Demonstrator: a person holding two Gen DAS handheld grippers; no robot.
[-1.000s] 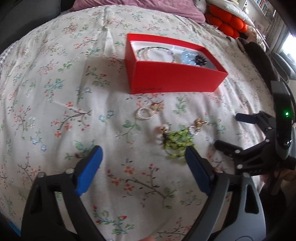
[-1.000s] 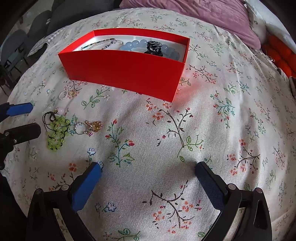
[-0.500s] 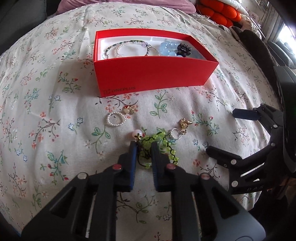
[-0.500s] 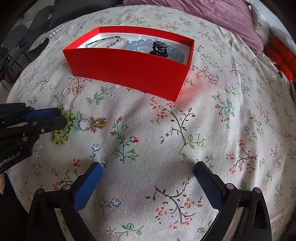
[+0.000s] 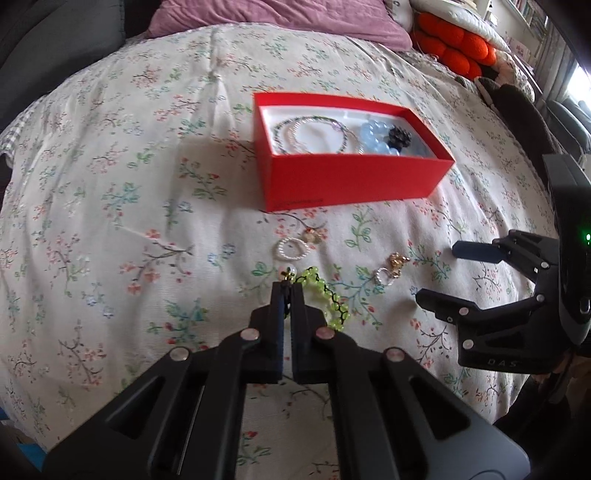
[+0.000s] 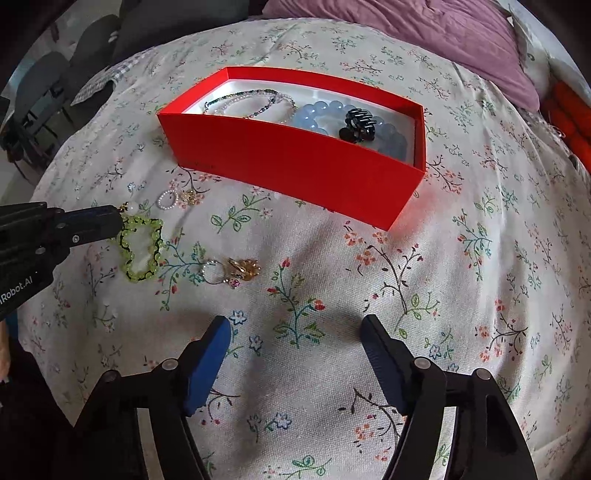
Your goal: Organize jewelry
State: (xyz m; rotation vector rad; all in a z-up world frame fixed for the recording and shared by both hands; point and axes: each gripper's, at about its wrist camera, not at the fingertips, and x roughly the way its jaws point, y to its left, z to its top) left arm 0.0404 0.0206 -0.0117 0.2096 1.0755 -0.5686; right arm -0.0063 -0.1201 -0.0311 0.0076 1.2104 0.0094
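My left gripper is shut on a green bead bracelet with a black cord and holds it just above the floral bedspread; it also shows in the right wrist view, hanging from the left gripper. A red box beyond it holds thin bead bracelets, a blue bead bracelet and a black hair clip. A pearl ring, a silver ring and a gold charm lie on the bedspread. My right gripper is open and empty.
The floral bedspread covers the whole work surface. A purple pillow and orange cushions lie behind the box. Dark chairs stand off the bed's far left in the right wrist view.
My left gripper moved onto the green bracelet, shut on it, and has lifted it slightly. My right gripper's fingers have come somewhat closer together.
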